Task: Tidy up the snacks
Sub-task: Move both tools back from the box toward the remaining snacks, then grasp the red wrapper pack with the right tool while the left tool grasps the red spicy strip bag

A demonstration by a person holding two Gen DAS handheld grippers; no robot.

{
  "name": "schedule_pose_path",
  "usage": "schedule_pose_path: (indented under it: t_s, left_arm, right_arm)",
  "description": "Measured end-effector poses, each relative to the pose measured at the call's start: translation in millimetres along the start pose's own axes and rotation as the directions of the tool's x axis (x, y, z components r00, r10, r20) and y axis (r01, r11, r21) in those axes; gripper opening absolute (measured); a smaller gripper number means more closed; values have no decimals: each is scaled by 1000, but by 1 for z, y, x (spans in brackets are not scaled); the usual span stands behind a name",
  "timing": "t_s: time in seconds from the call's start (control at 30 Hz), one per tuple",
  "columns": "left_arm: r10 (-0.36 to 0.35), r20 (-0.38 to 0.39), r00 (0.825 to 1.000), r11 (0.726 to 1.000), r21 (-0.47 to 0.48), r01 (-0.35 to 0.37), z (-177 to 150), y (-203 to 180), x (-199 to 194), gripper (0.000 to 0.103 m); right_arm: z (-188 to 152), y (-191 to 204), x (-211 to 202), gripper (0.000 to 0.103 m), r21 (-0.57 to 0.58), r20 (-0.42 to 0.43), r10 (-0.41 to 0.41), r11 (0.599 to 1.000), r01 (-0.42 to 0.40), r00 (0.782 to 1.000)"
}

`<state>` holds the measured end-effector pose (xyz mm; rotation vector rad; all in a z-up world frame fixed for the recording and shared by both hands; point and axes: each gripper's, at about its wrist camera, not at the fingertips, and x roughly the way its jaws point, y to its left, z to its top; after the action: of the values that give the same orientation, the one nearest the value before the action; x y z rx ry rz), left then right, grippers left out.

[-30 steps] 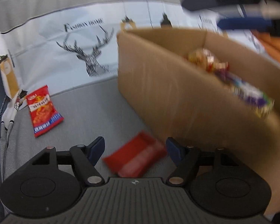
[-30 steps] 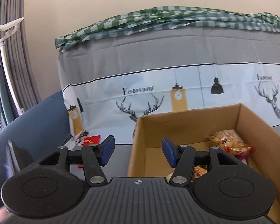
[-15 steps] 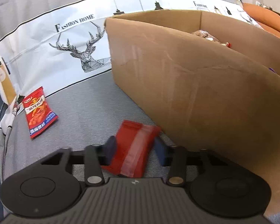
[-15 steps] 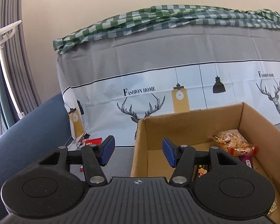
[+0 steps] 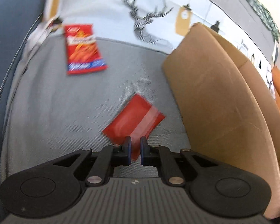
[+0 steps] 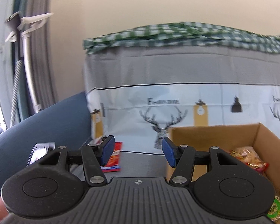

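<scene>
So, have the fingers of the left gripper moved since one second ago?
Yes. The left gripper is closing: its fingers now pinch the near corner of the plain red packet.

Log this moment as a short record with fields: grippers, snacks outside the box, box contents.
left gripper: jaws closing on the near corner of the plain red packet
right gripper: open, nothing between its fingers
outside the box: plain red packet and printed red snack bag, both on the grey seat cover
cardboard box: open top, beside the packet
box contents: clear bag of snacks; others partly hidden
</scene>
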<state>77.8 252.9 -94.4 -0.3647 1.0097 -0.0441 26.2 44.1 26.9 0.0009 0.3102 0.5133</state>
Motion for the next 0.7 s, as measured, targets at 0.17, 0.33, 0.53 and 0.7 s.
schedule_pose_path:
  t_s: [0.17, 0.33, 0.53, 0.7]
  left_arm:
    - [-40, 69, 997, 995, -92, 46, 1, 20, -23, 44]
    - [12, 218, 976, 983, -183, 28, 9, 38, -52, 44]
    - [101, 292, 951, 989, -134, -64, 13, 33, -65, 44]
    - [121, 315, 942, 987, -138, -80, 12, 34, -66, 45]
  right_arm:
    - [-8, 25, 2, 58, -33, -26, 59, 998, -60, 998]
    - [-21, 44, 11, 57, -47, -68, 78, 996, -81, 995]
    - [-35, 53, 25, 56, -44, -93, 26, 999, -30, 995]
    - [-44, 51, 39, 57, -17, -119, -11, 1000, 9, 993]
